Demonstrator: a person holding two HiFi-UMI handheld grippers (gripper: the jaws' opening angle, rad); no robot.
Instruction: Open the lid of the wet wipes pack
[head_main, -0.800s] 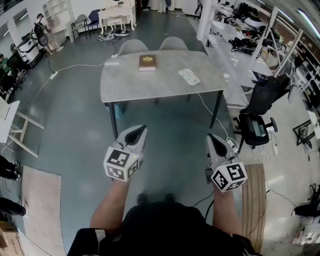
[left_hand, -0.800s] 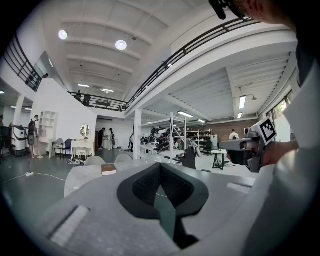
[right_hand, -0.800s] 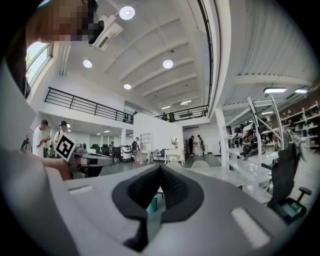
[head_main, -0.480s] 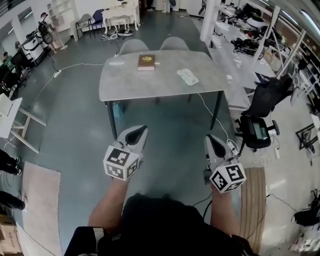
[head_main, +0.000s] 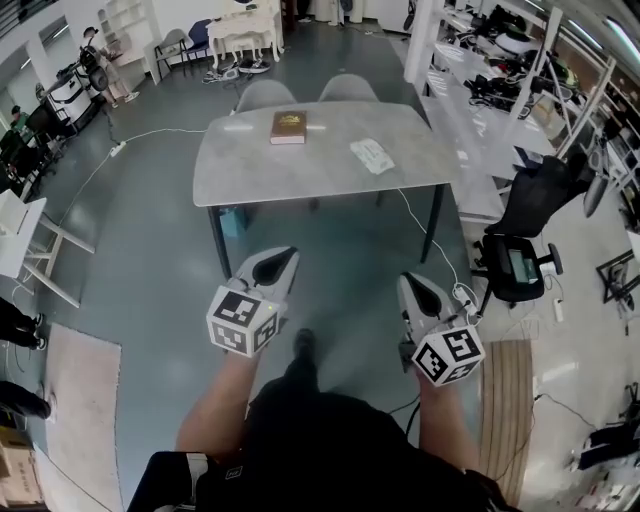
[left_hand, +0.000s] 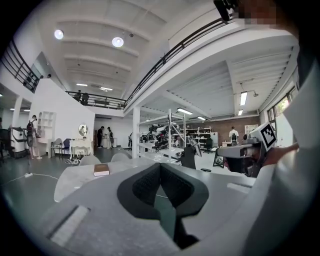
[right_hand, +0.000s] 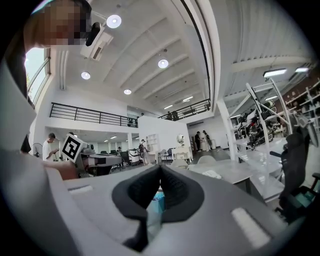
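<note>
Head view: wipes (head_main: 372, 155) lie on the bench (head_main: 290, 175) at one o'clock, well apart from the left claw (head_main: 283, 260) and right claw (head_main: 408, 283), both closed tight and empty. Best walk closer, then open one.

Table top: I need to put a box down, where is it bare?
The table is bare left of the book and along the whole near edge, in front of book and wipes pack. Tightest is the gap between those two.
</note>
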